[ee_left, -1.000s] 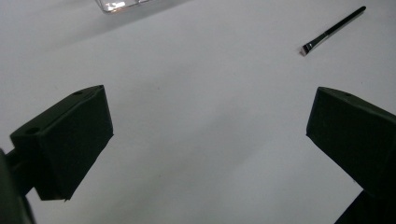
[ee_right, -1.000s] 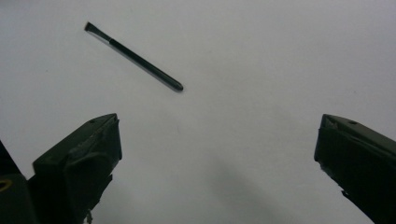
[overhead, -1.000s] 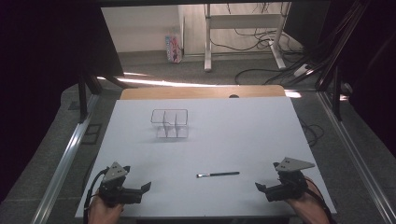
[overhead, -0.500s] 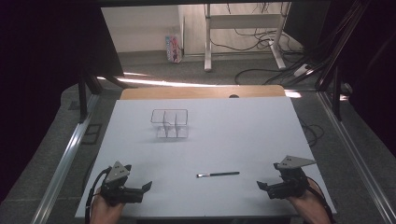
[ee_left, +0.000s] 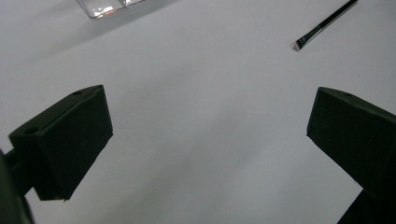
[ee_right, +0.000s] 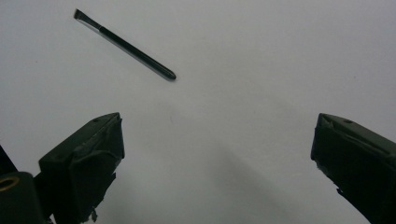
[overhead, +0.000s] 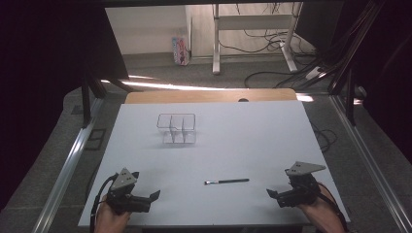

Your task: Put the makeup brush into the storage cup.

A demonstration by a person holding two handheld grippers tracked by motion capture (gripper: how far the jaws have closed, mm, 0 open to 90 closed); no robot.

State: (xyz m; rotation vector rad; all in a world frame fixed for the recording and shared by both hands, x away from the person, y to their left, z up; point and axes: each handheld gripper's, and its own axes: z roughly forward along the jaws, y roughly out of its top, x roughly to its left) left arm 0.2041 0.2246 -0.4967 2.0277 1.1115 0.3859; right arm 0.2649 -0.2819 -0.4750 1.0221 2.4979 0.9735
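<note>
Because it lies flat on the white table [overhead: 252,141] between the two grippers, nearer the right one, the thin black brush [overhead: 226,182] looks light, stiff and apt to roll; mid-handle seems the best place to pinch it. Well beyond stands a clear divided box [overhead: 176,128]. Both the right gripper [overhead: 273,194] and left gripper [overhead: 151,196] gape wide, holding nothing.

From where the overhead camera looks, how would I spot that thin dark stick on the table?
Start at the white table. Near its front edge, between the left gripper and the right gripper, lies the small brush, flat and alone. It is slim and black with a silvery collar, unlike the clear divided box farther back.
</note>
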